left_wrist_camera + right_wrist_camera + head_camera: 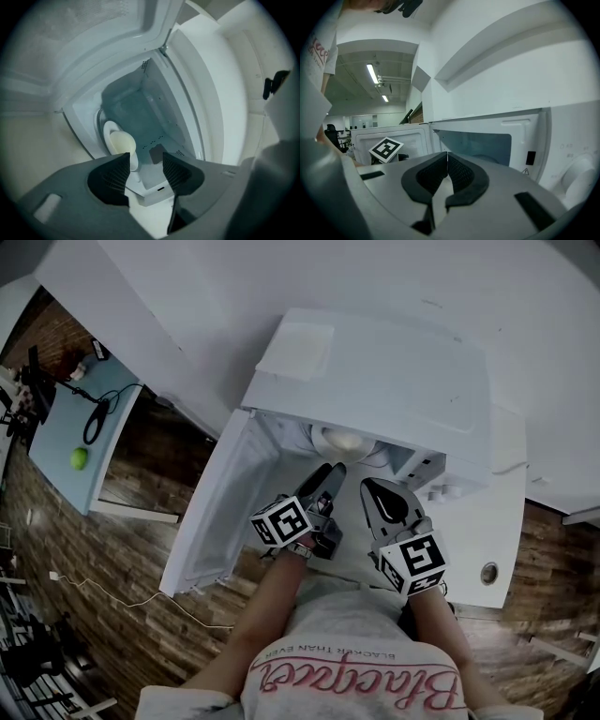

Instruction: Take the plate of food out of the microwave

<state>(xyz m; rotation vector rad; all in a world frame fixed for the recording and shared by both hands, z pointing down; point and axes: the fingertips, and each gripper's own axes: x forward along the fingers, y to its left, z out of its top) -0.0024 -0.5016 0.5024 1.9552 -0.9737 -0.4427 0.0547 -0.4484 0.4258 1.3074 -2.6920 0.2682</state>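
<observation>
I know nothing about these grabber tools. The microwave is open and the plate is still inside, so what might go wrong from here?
1. The left gripper is open and its jaws are not yet on the plate. A shallow bite on the rim might let the plate slip.
2. The right gripper is shut and outside the microwave. A one-sided lift could tilt the plate and slide the food off.

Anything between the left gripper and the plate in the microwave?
Nothing. In the left gripper view, the left gripper, fingers apart, faces the plate across the bare cavity of the microwave.
</observation>
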